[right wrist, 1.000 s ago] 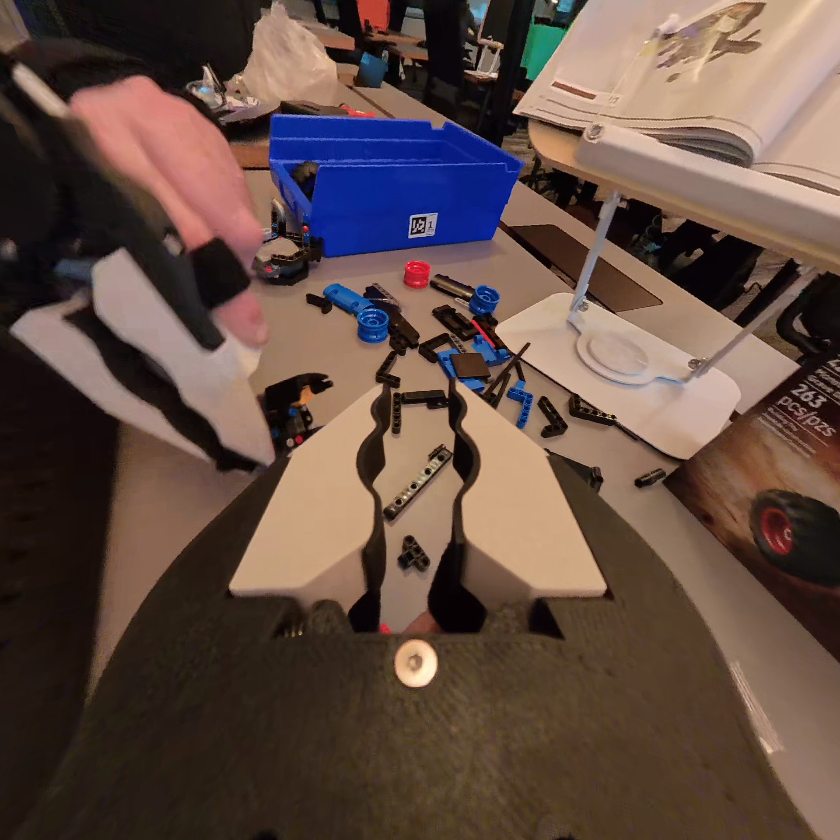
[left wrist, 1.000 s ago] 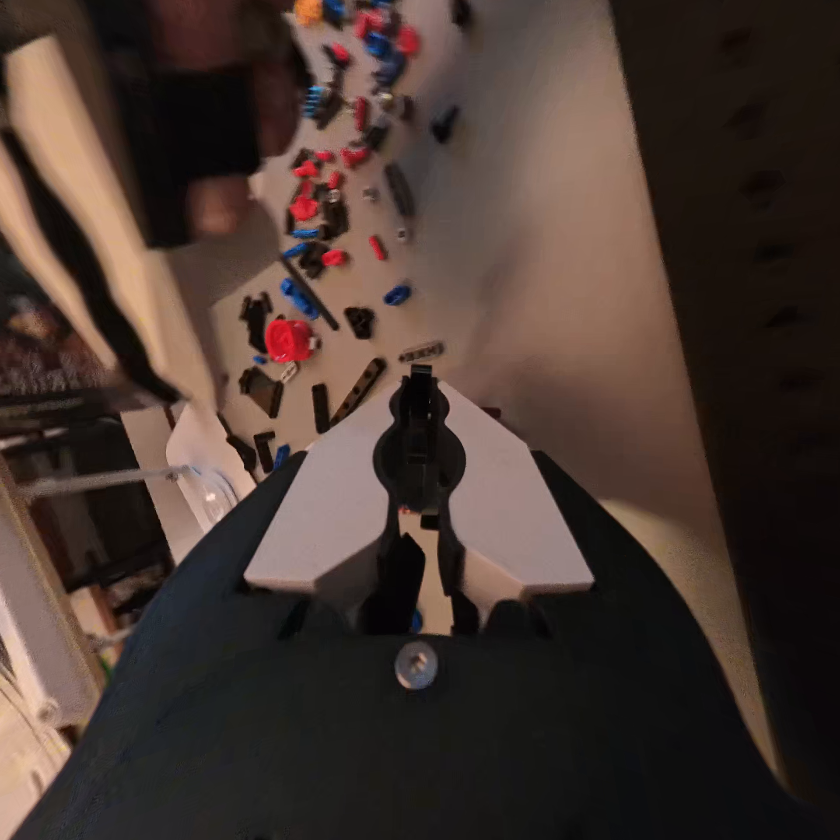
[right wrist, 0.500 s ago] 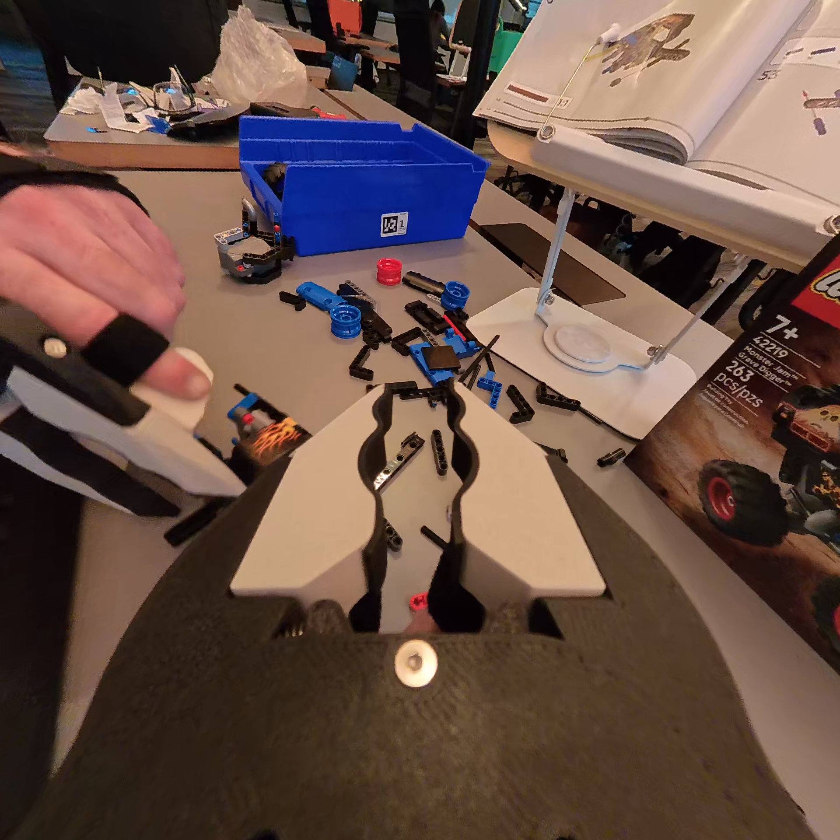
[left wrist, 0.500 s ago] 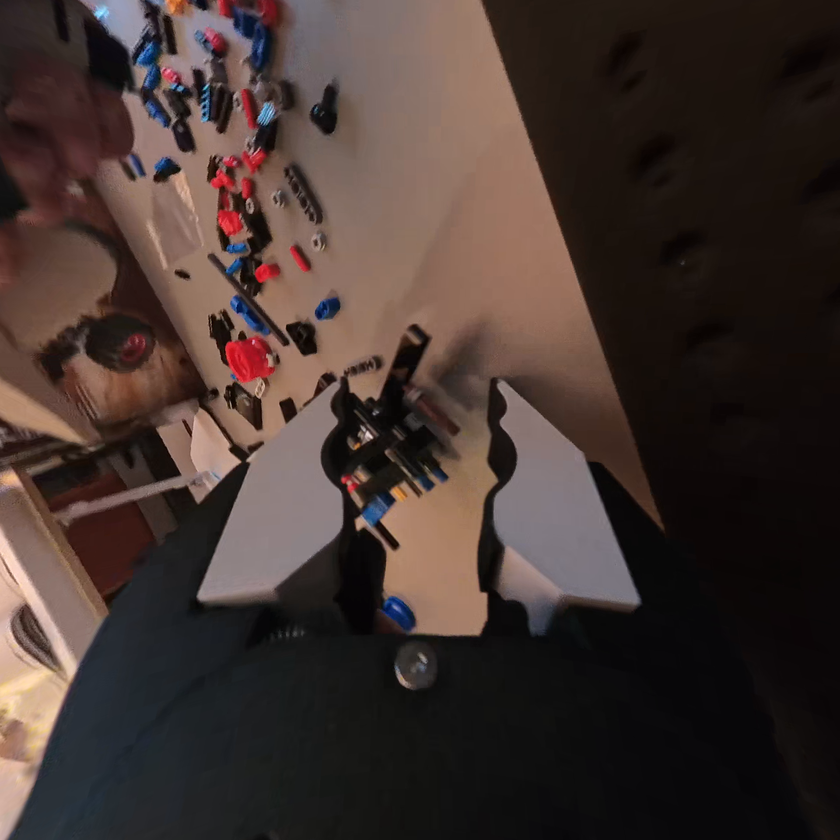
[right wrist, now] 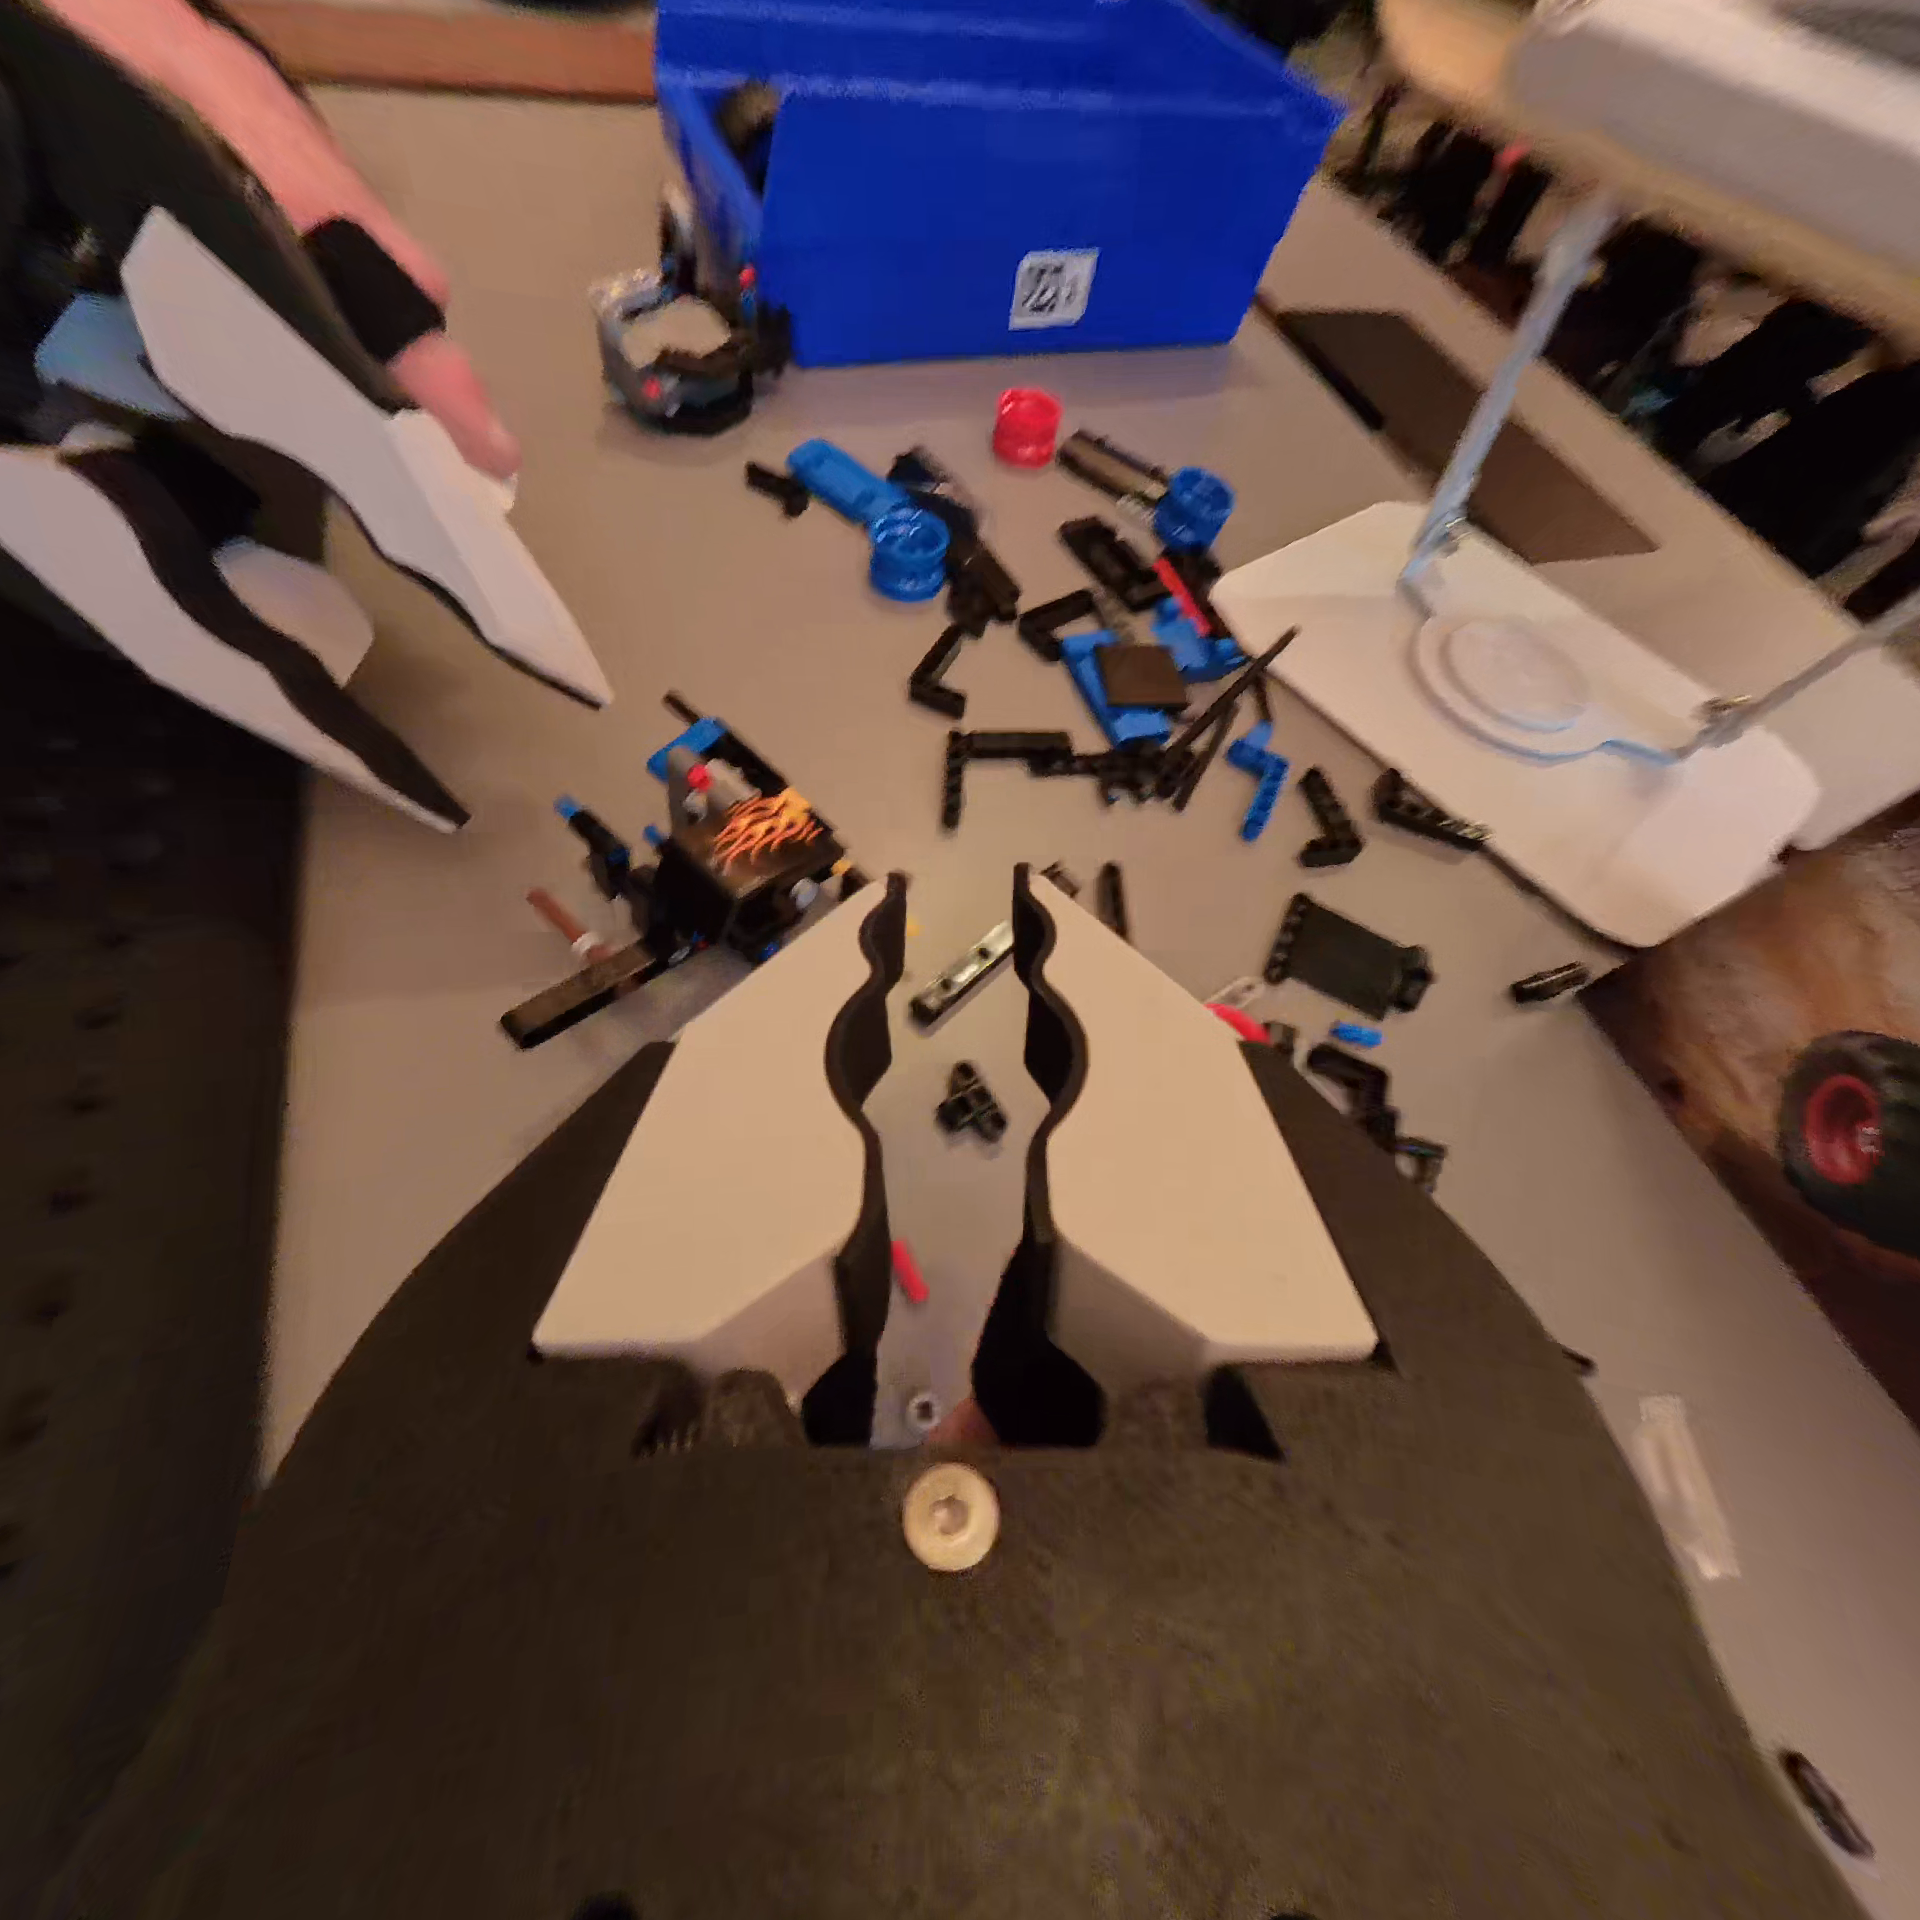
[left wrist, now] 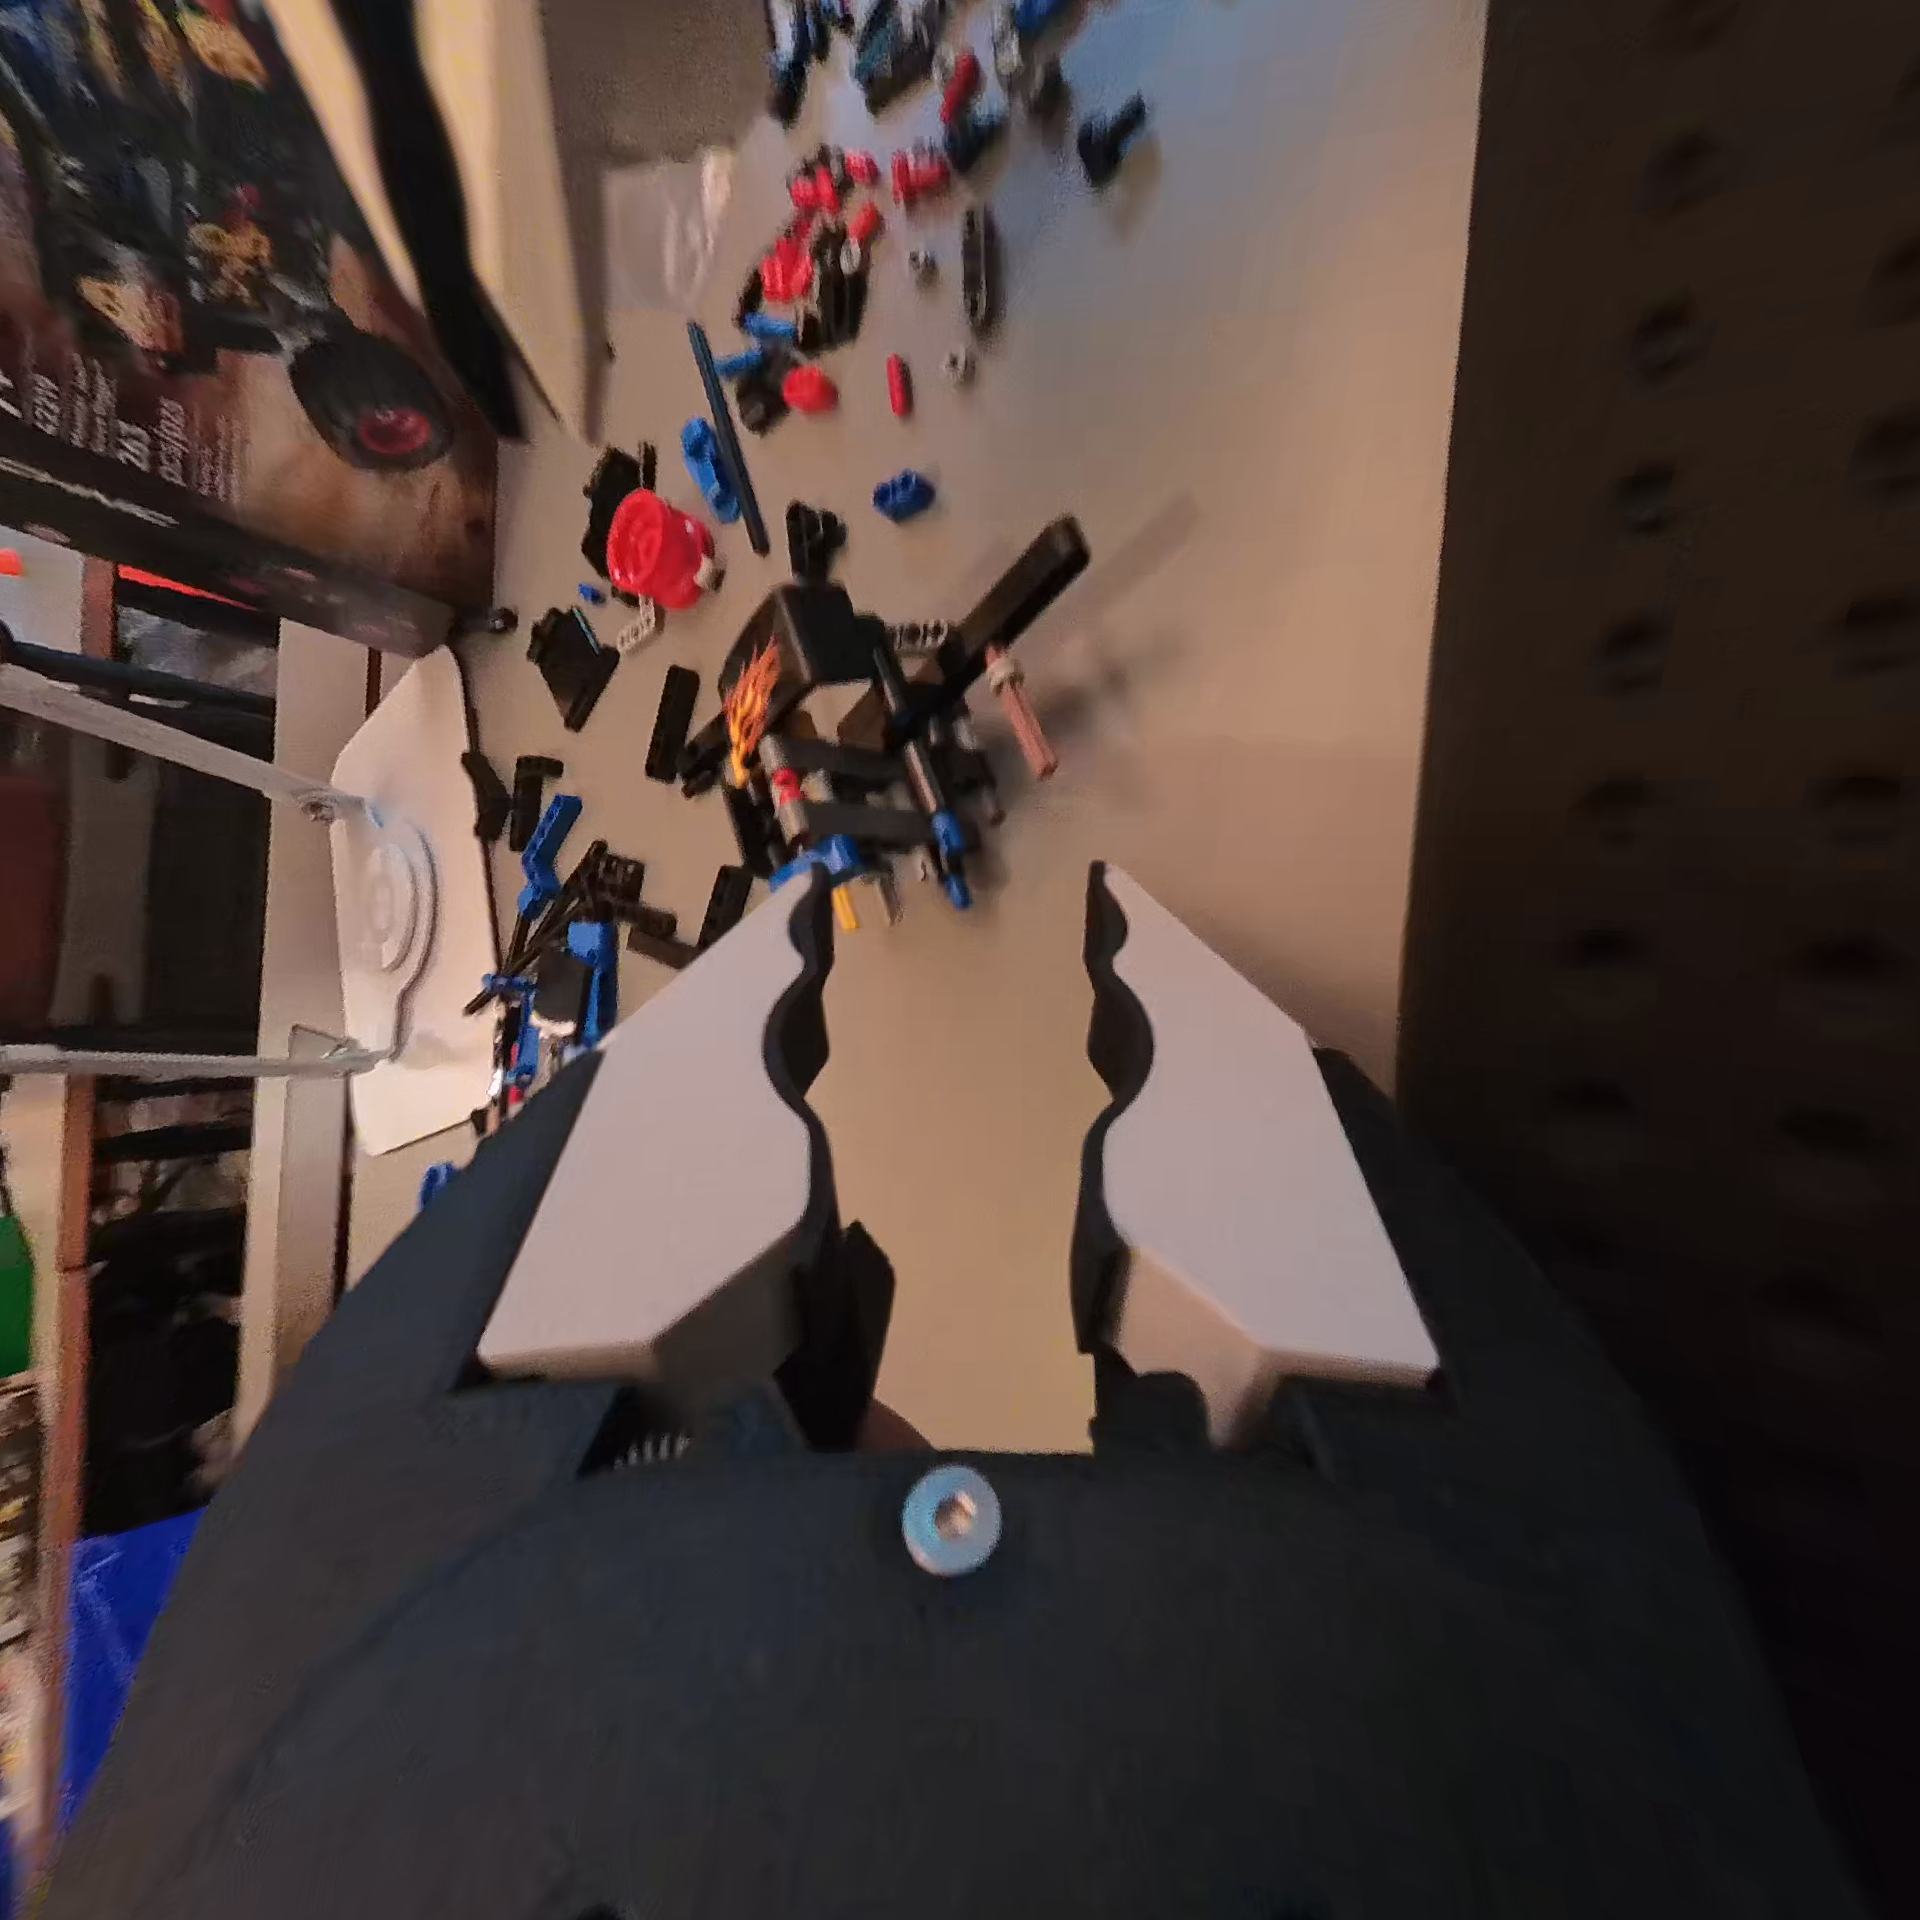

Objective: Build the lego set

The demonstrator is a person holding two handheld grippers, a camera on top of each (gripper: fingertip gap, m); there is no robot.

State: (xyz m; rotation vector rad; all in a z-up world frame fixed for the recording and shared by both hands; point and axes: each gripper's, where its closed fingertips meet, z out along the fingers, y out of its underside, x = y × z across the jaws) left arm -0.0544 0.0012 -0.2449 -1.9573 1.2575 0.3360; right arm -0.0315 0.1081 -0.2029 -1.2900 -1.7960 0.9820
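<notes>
While my left gripper [left wrist: 956, 883] hangs with its fingers spread wide and holding nothing, the half-built lego model [left wrist: 847, 727] with the flame sticker lies on the grey table [left wrist: 1195, 416] just beyond its tips. My right gripper [right wrist: 954, 883] is parted a little, also holding nothing, above loose pieces [right wrist: 1101, 665].

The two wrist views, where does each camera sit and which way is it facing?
Left wrist view: on the left gripper, rolled sideways, facing the flame-printed lego assembly on the table; both fingers show, open.
Right wrist view: on the right gripper, facing the blue bin; its fingers and the person's hand show.
Shared: the assembly, the red wheel hub.
</notes>
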